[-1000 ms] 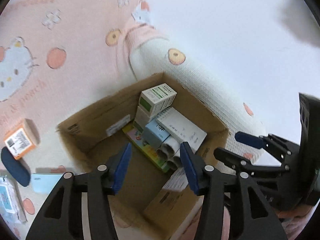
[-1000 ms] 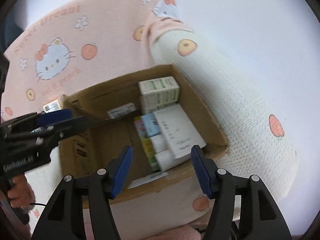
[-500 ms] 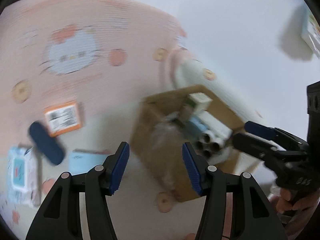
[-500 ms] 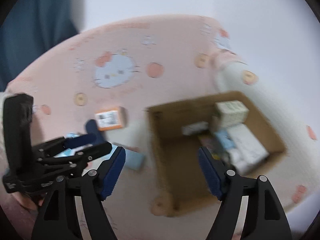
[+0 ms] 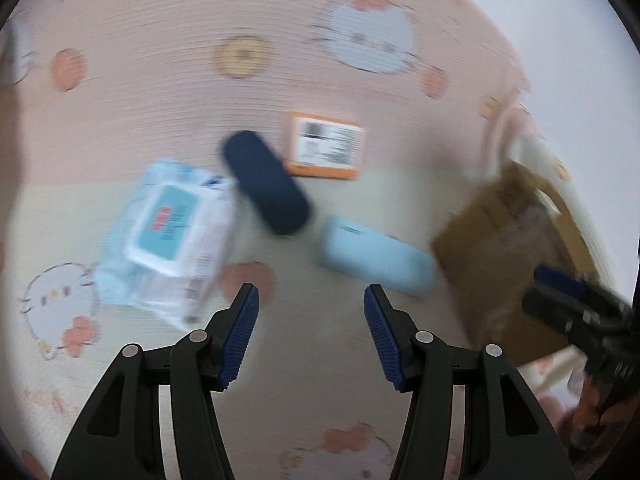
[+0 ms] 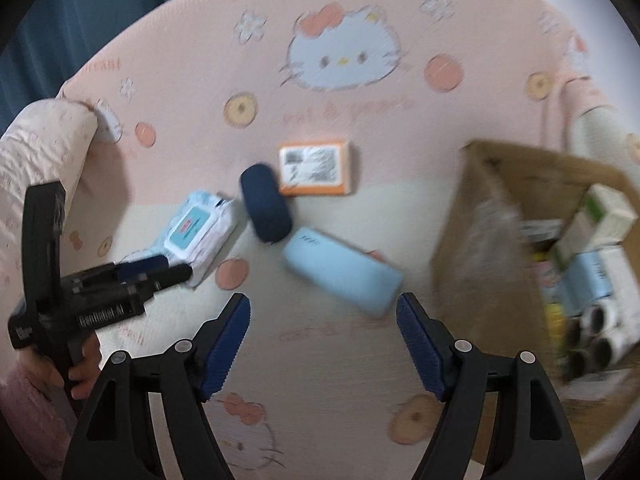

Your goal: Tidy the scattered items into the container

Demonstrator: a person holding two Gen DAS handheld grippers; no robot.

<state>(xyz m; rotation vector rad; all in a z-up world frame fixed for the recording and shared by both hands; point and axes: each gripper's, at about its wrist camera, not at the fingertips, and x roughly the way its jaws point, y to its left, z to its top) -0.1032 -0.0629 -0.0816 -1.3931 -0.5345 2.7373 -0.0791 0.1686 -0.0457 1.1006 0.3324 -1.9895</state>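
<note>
Several items lie on the pink cartoon-cat mat: a wet-wipes pack (image 5: pixel 168 236) (image 6: pixel 196 232), a dark blue oval case (image 5: pixel 266 188) (image 6: pixel 266 208), an orange-edged box (image 5: pixel 324 152) (image 6: pixel 314 168) and a light blue case (image 5: pixel 376 256) (image 6: pixel 340 276). The cardboard box (image 5: pixel 500 248) (image 6: pixel 480 240) stands to the right, holding several packets. My left gripper (image 5: pixel 310 336) is open and empty, hovering in front of the items. My right gripper (image 6: pixel 324 344) is open and empty, near the light blue case.
The left gripper also shows in the right wrist view (image 6: pixel 152 272) near the wipes pack. The right gripper shows at the right edge of the left wrist view (image 5: pixel 568 292) by the box. The raised mat rim (image 6: pixel 48 140) curves at the left.
Both grippers have swung left, away from above the cardboard box, and now face the scattered items on the mat. Both stay open and empty.
</note>
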